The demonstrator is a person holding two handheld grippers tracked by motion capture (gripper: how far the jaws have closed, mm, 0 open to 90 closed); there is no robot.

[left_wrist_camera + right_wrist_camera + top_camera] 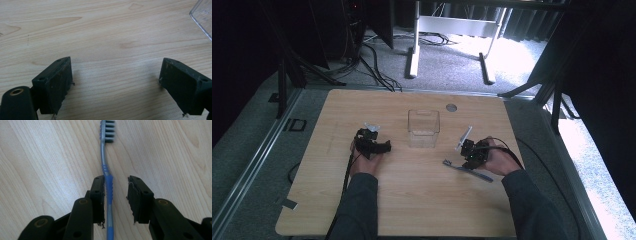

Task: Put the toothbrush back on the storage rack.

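A blue and grey toothbrush [467, 171] lies flat on the wooden table [412, 210], in front of the person's right hand. In the right gripper view the toothbrush [106, 170] runs away from the camera, with its dark bristle head [109, 131] at the far end. My right gripper [116, 187] stands over the handle with its jaws open. The handle lies against the left pad, and the right pad is well off it. My left gripper [115, 72] hovers low over bare wood, jaws wide open with nothing between them. It is left of the container in the high view [379, 146].
A clear plastic container [423, 128] stands upright at the table's middle, between the two hands. Its corner [203, 17] shows at the left gripper view's upper right. A round grommet [451, 107] sits near the far edge. Beyond the table are desk legs and floor cables.
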